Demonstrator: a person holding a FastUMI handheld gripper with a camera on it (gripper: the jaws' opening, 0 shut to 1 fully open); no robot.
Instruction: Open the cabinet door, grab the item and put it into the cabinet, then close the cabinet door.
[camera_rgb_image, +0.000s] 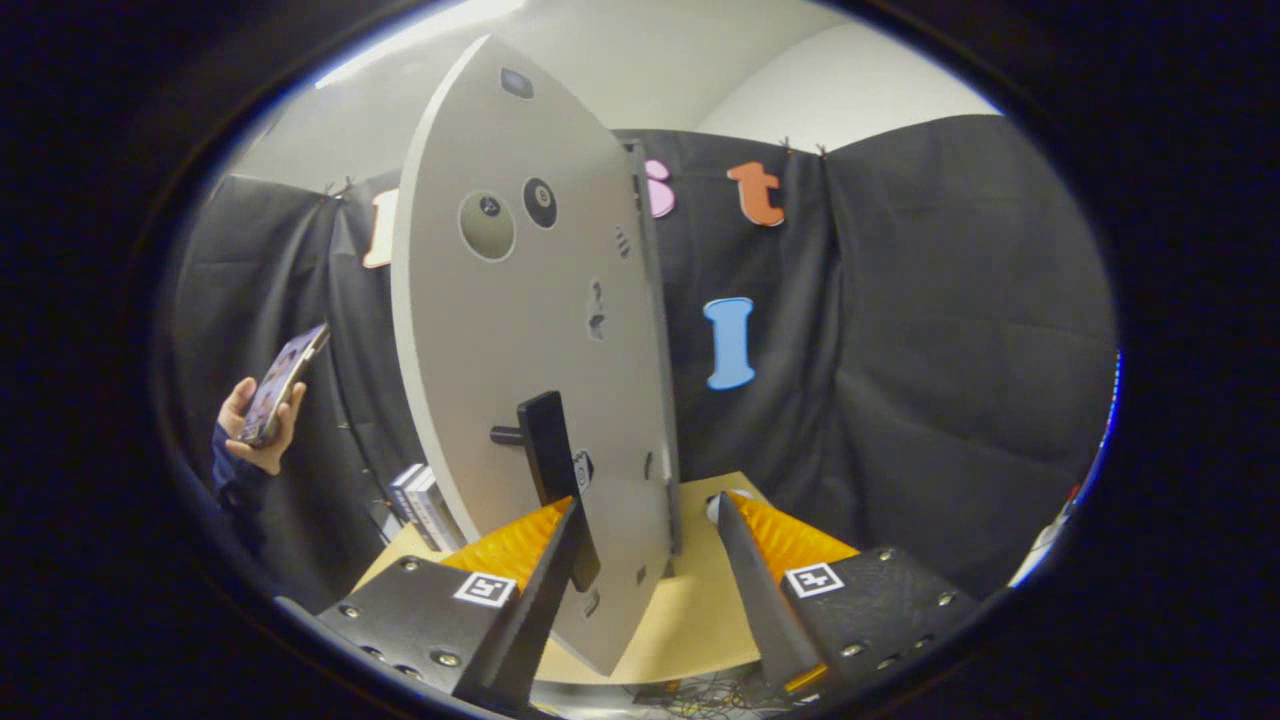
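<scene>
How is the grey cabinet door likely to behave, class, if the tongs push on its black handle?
The cabinet door looks like a flat rigid panel, so it would probably swing, not flex. Its handle stands proud between the open tongs, likely giving firm purchase.

door (530, 330) edge between spread fingers (545, 590); handle (548, 450) by left finger.

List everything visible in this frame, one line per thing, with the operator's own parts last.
cabinet door: one, grey, swung open edge-on, standing between the fingers.
door handle: one, black bar, on the door face just ahead of the fingers.
table: one, light wood, under the door.
books: a few, upright on the table beside the door.
phone: one, held up beyond the books.
person's hand: one, dark sleeve, holding the phone.
gripper: one, fingers open, straddling the door's edge near the handle.
</scene>
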